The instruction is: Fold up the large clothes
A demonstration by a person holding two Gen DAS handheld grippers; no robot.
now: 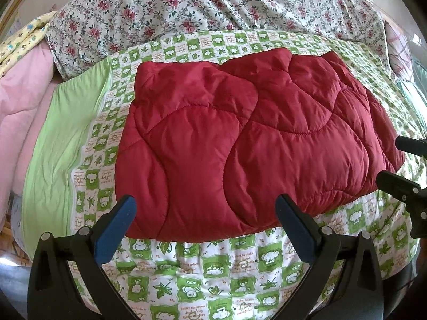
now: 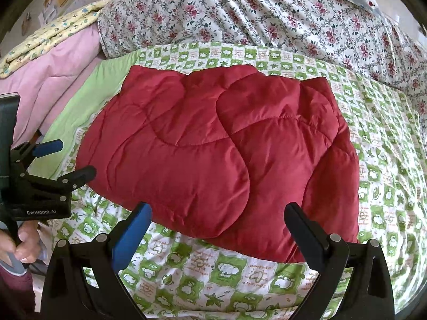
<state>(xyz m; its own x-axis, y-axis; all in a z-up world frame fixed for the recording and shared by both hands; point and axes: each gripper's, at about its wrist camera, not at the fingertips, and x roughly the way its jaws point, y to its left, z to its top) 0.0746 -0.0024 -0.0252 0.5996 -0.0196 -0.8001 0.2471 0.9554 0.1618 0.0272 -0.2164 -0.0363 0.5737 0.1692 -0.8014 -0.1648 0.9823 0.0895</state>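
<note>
Though puffy, red quilted garment [image 1: 248, 138] folded

Left tool [image 1: 205, 213] and right tool [image 2: 217, 220] both hang with jaws spread wide, gripping nothing.

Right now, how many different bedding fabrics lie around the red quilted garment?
4. Green checked sheet under the garment; floral quilt behind; pink blanket at left, yellow patterned cloth on it. More may be hidden.
</note>
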